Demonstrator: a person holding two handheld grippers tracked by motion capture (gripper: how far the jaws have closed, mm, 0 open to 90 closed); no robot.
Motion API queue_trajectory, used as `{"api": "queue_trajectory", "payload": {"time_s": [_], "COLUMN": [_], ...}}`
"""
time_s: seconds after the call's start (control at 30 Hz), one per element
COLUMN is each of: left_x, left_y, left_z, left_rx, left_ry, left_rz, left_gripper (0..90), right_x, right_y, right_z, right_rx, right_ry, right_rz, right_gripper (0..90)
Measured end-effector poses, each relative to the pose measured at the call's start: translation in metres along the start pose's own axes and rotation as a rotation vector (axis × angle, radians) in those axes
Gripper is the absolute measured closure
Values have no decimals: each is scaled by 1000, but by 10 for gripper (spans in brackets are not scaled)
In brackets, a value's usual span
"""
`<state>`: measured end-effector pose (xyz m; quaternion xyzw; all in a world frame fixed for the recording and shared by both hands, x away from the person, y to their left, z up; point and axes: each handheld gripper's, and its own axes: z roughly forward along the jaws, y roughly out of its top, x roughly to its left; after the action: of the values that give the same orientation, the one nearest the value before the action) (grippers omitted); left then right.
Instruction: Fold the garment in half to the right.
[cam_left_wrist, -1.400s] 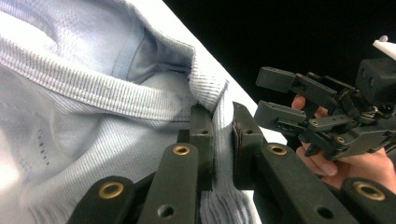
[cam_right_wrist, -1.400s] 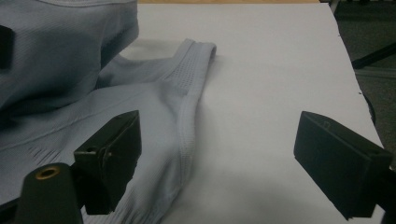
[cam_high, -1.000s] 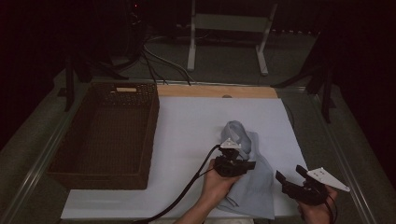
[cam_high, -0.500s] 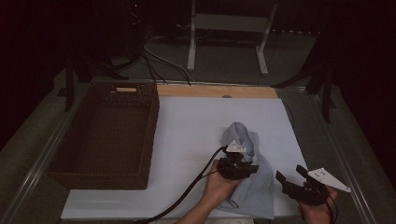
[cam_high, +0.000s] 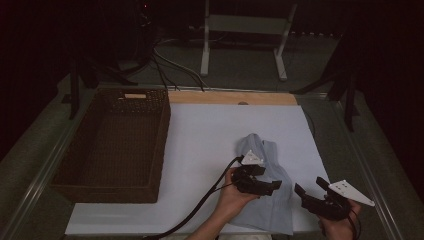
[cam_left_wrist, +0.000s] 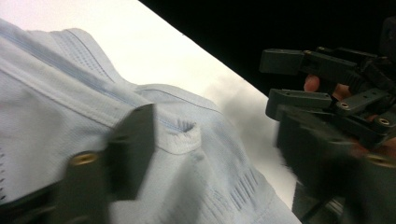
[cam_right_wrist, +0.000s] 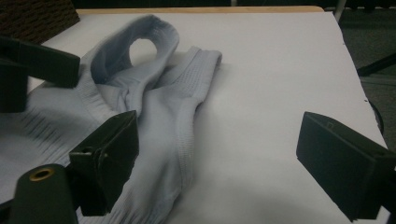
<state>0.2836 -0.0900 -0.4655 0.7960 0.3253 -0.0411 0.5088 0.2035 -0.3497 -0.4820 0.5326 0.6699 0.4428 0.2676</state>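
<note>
Two grippers were near a light blue shirt (cam_high: 267, 200) on the white table (cam_high: 210, 135). The left gripper (cam_high: 257, 185) sat over it and the right gripper (cam_high: 312, 197) waited beside it, both spread wide. The grabbing step looked just begun; next, the jaws would need to pinch an edge.

Two hand-held grippers are seen low in the high view, each gripped by a hand entering from the bottom edge. The left gripper (cam_high: 270, 186) is held near the middle, its jaws pointed toward the right and set apart; in its own view a wide gap is shown between them. The right gripper (cam_high: 306, 190) is held near the right edge, its jaws pointed up and to the left and spread wide. The two grippers are near each other, not touching.
</note>
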Motion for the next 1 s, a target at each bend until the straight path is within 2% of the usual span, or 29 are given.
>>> {"api": "queue_trajectory", "payload": {"time_s": [0.07, 0.13, 0.2, 0.3, 0.4, 0.73, 1.0], "left_x": [-1, 0, 0, -1, -1, 1, 7], "left_y": [0, 0, 0, -1, -1, -4, -10], "left_z": [-1, -2, -2, -2, -4, -12, -22], "left_rx": [5, 10, 15, 14, 4, -12, -24], "left_ry": [30, 42, 36, 55, 88, 78, 97], "left_rz": [14, 24, 35, 59, 94, 151, 163], "left_gripper": [217, 212, 95, 37, 35, 34, 35], "right_x": [0, 1, 1, 1, 1, 1, 2], "right_y": [0, 0, 0, 0, 0, 0, 0], "right_z": [0, 0, 0, 0, 0, 0, 1], "right_rx": [1, 2, 2, 1, -1, -3, 0], "right_ry": [2, 2, 2, 3, 3, 4, 5], "right_rz": [0, 0, -2, -1, -1, -4, -5], "right_gripper": [134, 134, 134, 134, 133, 132, 132]}}
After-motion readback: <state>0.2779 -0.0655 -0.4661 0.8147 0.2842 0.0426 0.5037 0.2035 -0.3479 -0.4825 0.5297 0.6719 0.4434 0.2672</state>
